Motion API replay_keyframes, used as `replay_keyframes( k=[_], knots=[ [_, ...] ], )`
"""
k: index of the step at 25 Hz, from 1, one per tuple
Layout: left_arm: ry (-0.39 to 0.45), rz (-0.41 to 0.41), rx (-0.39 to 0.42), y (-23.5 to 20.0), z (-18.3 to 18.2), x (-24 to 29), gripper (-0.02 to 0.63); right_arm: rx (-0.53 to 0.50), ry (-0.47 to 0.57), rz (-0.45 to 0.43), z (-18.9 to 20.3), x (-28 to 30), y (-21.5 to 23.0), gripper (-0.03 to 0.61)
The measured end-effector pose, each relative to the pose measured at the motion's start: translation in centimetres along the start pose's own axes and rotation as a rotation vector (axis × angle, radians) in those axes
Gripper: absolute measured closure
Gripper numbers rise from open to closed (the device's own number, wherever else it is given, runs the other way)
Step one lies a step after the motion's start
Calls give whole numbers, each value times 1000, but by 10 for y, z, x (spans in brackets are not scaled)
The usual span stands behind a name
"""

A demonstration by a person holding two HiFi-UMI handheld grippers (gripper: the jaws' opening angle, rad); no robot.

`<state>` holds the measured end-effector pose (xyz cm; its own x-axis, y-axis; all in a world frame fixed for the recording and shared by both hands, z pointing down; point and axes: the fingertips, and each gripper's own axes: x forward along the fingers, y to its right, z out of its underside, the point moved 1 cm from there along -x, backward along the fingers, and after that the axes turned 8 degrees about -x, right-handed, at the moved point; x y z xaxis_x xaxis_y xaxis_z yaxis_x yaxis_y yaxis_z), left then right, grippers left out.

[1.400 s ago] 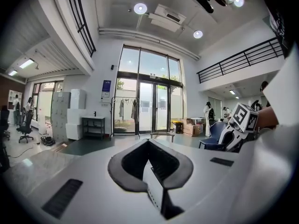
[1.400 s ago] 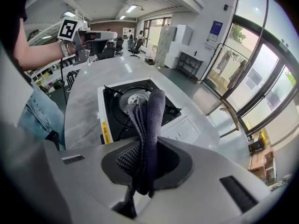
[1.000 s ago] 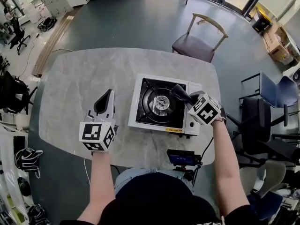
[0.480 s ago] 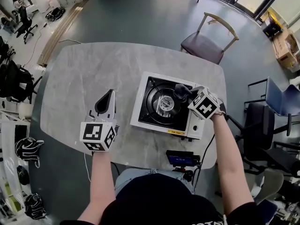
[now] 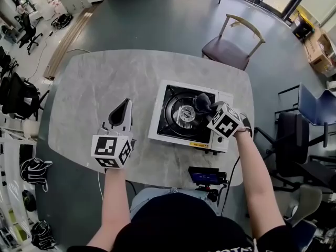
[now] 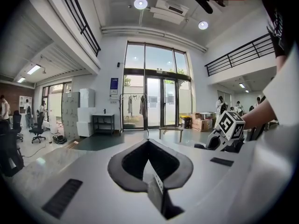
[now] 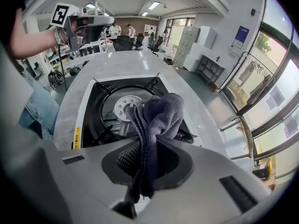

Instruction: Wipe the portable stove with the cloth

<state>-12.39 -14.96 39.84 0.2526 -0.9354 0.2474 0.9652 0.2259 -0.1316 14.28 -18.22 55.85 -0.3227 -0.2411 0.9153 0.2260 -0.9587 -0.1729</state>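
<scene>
Dark grey fabric cloth (image 7: 161, 115) is clamped tight in the right gripper (image 7: 149, 148), bunched over the black burner of the square white portable stove (image 5: 160, 124). Left gripper (image 6: 148, 146) hovers over the grey marble table (image 5: 89, 88) left of it, 2 jaws together, empty.
</scene>
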Motion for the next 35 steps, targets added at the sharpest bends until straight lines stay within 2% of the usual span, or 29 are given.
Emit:
replay_keyframes(
  k=[8, 15, 20, 22, 24, 29, 35],
  knots=[
    [18, 32, 4, 4, -5, -7, 603, 57, 9, -66, 4, -7, -30, 514],
    [32, 53, 3, 4, -9, -9, 603, 66, 35, -121, 3, -13, -54, 514],
    [46, 55, -6, 3, -9, -13, 603, 160, 67, -159, 10, -17, -60, 515],
    [51, 55, -10, 2, -10, -15, 603, 168, 54, -192, 16, -23, -67, 515],
    [57, 53, -14, 0, -12, -16, 603, 135, 17, -207, 24, -30, -75, 515],
    [75, 55, -29, -5, -15, -17, 603, 51, -46, -163, 33, -50, -86, 515],
    [93, 72, -43, -4, -18, -16, 603, 65, 30, -56, 3, -84, -83, 515]
  ],
)
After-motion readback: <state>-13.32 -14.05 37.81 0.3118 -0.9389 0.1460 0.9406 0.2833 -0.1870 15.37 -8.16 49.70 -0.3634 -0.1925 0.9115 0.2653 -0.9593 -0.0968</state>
